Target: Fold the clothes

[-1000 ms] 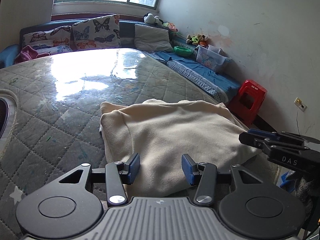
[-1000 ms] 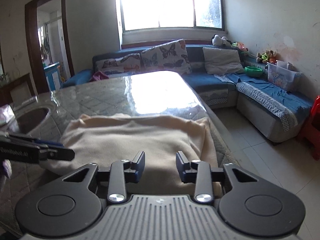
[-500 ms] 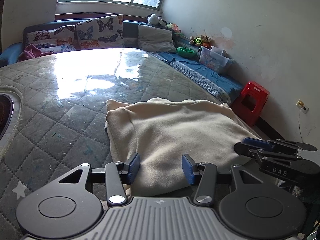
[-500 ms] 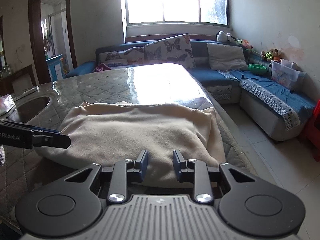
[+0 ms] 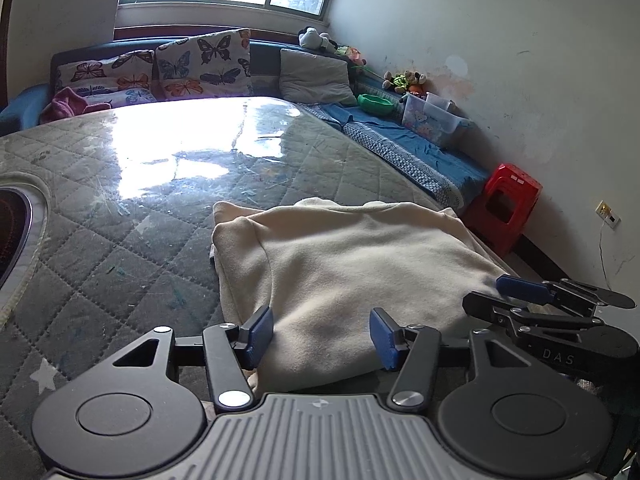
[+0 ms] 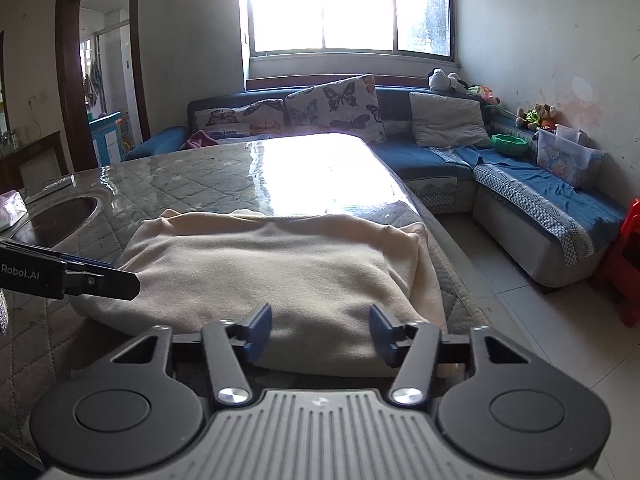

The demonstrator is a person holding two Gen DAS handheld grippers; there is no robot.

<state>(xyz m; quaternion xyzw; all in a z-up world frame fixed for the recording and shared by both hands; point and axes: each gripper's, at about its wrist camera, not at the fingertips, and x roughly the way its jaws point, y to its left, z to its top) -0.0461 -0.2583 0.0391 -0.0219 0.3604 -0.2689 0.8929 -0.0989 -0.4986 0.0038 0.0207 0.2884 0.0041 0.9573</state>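
A cream garment (image 5: pixel 360 264) lies folded into a thick rectangle on the quilted table (image 5: pixel 120 240), close to its near right edge. My left gripper (image 5: pixel 322 332) hovers at the garment's near edge; its jaws are opening, the fabric lies under and between the blue pads (image 5: pixel 260 328), and neither pad presses on it. My right gripper (image 6: pixel 320 328) is at the same near edge further right, jaws opening too, with the cream garment (image 6: pixel 272 268) between the pads untouched. Each gripper shows side-on in the other view: the right gripper (image 5: pixel 496 294) and the left gripper (image 6: pixel 128 280).
A dark round inset (image 6: pixel 60 216) sits in the table at the left, with a tissue pack (image 6: pixel 12 210) beside it. A blue sofa (image 6: pixel 540 200) with butterfly cushions (image 6: pixel 332 104) wraps the far and right sides. A red stool (image 5: pixel 504 204) stands by the wall.
Both pairs of jaws stand wider than before; the right pair first narrowed slightly, then spread. The garment has stayed where it was.
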